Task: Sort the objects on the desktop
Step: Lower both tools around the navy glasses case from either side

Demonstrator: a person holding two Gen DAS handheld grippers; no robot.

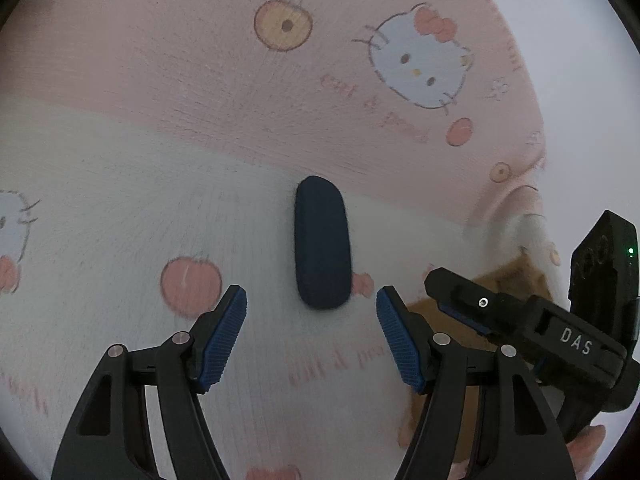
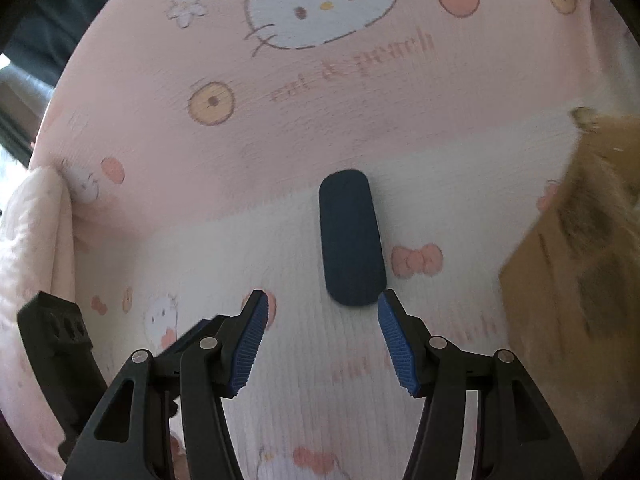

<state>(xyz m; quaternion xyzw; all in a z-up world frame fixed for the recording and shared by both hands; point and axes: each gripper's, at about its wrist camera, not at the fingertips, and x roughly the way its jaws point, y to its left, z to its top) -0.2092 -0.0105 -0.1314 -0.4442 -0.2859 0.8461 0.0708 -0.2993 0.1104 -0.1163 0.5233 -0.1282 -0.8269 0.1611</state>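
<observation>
A dark blue case (image 1: 323, 242) lies closed at frame centre on the pink-and-white cloth (image 1: 192, 92), contents hidden. Both the left gripper (image 1: 311, 304) and right gripper (image 2: 322, 307) gape empty just short of it. Only the right view shows a brown box (image 2: 572, 280) at right.

The right gripper (image 2: 318, 300) hung over a pink and white cartoon-print cloth (image 2: 200, 216), its blue-padded jaws spread with nothing between them. A dark blue oblong case (image 2: 351, 238) lay flat on the cloth just beyond the fingertips, across the border between the pink and white bands, well apart from the cloth's left edge. A brown cardboard box (image 2: 576, 256) stood at the right, and the left gripper (image 2: 60, 344) showed at the lower left.
</observation>
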